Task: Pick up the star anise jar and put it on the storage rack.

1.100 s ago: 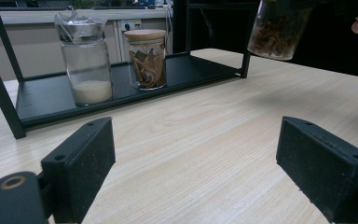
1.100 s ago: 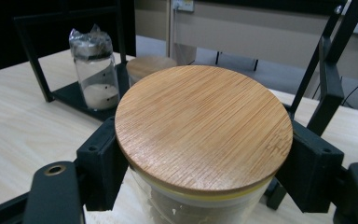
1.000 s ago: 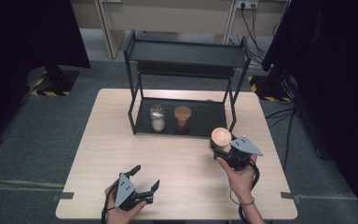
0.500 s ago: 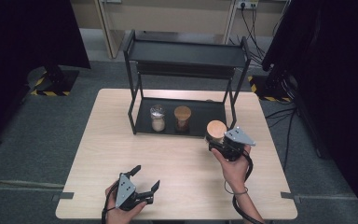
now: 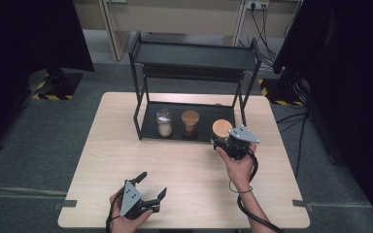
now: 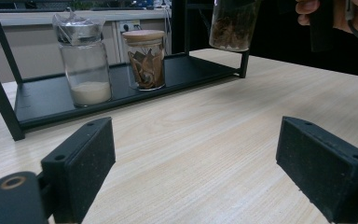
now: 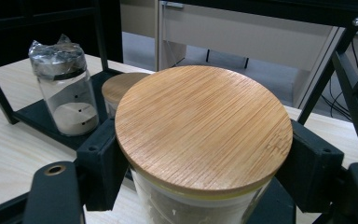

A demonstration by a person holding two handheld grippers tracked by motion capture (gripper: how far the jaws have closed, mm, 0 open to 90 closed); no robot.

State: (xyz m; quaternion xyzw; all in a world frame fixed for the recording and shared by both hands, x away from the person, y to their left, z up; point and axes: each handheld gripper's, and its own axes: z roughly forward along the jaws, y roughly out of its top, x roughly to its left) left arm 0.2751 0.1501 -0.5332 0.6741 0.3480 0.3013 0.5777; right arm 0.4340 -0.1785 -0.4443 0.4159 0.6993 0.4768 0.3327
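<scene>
My right gripper [image 5: 223, 138] is shut on a glass jar with a bamboo lid [image 5: 222, 128] [image 7: 204, 126], held in the air just over the right front of the black rack's bottom shelf [image 5: 203, 132]; the same jar [image 6: 233, 25] hangs at the top of the left gripper view. On that shelf stand a foil-capped jar of white powder [image 5: 164, 122] [image 6: 83, 58] [image 7: 65, 95] and a bamboo-lidded jar of brown pieces [image 5: 190, 122] [image 6: 145, 58]. My left gripper [image 5: 151, 185] [image 6: 193, 172] rests open near the table's front edge, nothing between its jaws.
The two-tier black metal rack [image 5: 194, 56] stands at the back of the light wooden table [image 5: 126, 145]. Its corner posts [image 5: 243, 104] flank the held jar. Cables and dark stands lie on the grey floor beyond the table.
My right gripper has carried the bamboo-lidded jar forward and slightly left, from above the table toward the rack's bottom shelf. The left gripper has stayed put.
</scene>
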